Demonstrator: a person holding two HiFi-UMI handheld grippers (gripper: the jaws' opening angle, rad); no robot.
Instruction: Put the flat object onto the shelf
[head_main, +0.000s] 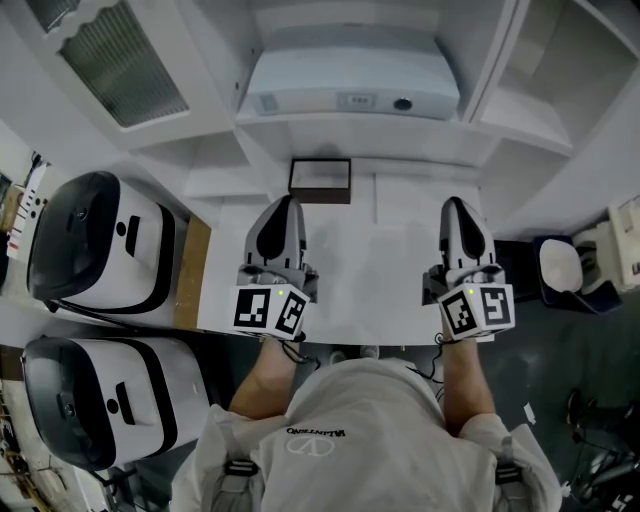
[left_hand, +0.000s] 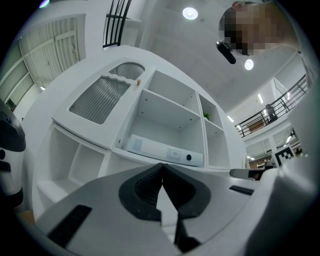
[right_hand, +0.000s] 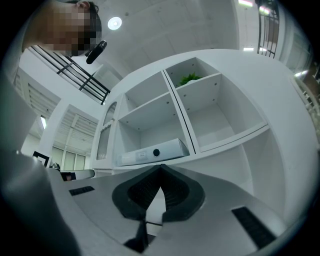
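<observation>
The flat white box (head_main: 350, 88) is found lying in the middle compartment of the white shelf unit (head_main: 520, 130), at the far side of the scene. A pale label and a dark round spot are carried on its near face; the label cannot be read. A green plant (right_hand: 190, 78) is held in the upper right compartment. To the right of the table (head_main: 370, 280), a dark bin (head_main: 545, 290) with something white inside is seen.

Both grippers are rested on the table, well apart. The left gripper (head_main: 284, 204) is seen with its jaws pressed together and nothing between them, and the right gripper (head_main: 458, 204) likewise.

The plant is shown only in the gripper views. Only in the head view are two white-and-black appliances (head_main: 95, 245) shown at the left, along with a dark-framed rectangle (head_main: 320, 180) at the table's far edge, just below the box. A ribbed panel (left_hand: 97, 97) on the shelf unit's left is shown in the left gripper view.

A line of print above a logo is seen upside down on the person's shirt (head_main: 370, 440), too small to be read with certainty.
</observation>
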